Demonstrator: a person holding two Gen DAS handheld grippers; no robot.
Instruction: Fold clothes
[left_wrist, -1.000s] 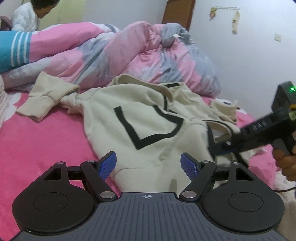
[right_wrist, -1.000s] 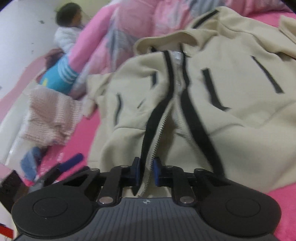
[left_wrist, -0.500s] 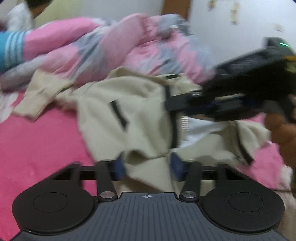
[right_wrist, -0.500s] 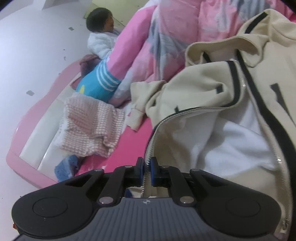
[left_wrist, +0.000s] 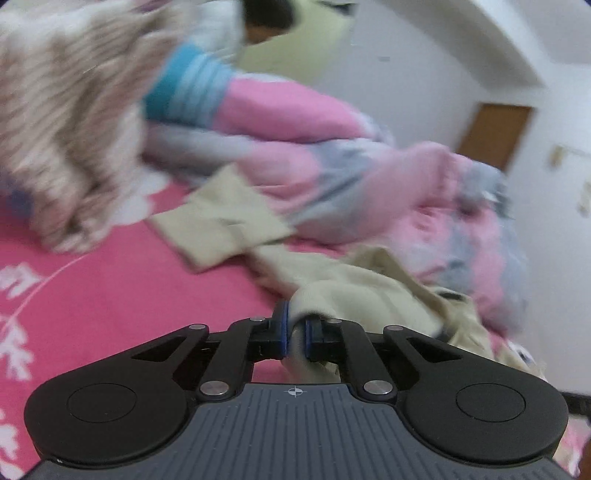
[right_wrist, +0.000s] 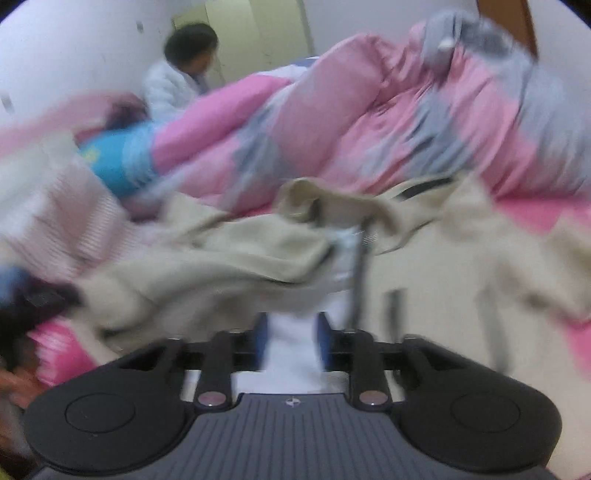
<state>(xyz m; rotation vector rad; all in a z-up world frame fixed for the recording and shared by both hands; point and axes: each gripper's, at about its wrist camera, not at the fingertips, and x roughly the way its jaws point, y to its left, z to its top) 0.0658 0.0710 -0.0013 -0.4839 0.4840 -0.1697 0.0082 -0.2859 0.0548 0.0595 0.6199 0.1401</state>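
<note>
On a bed (left_wrist: 122, 295) with a pink sheet, a cream zip jacket (right_wrist: 236, 258) lies rumpled in the middle, its near hem toward both cameras and one sleeve (left_wrist: 221, 225) stretched to the far left against a heaped pink-and-grey quilt (right_wrist: 369, 122). The left hand-held gripper (left_wrist: 294, 338) is pressed together on a bunched fold of the jacket's cream fabric, which bulges out just beyond the blue pads. The right hand-held gripper (right_wrist: 291, 341) has its jaws opening; the jacket's white lining and zip edge lie between the pads, which no longer appear to press on them, though blur makes contact hard to judge. A striped knit garment (left_wrist: 62, 122) sits at the far left of the bed, and a person in a white coat (right_wrist: 166, 85) sits beyond the quilt.

The fold looks barely begun, with the front panel thrown open and the lining showing. The risk from here is one-sided handling: with only the left grip holding, a pull may drag the whole jacket across the sheet rather than lay a flat fold, and the thick bunch between the left pads could slip free. The loose zip edge could also snag on the right pads, and the outstretched sleeve may catch under the quilt.
</note>
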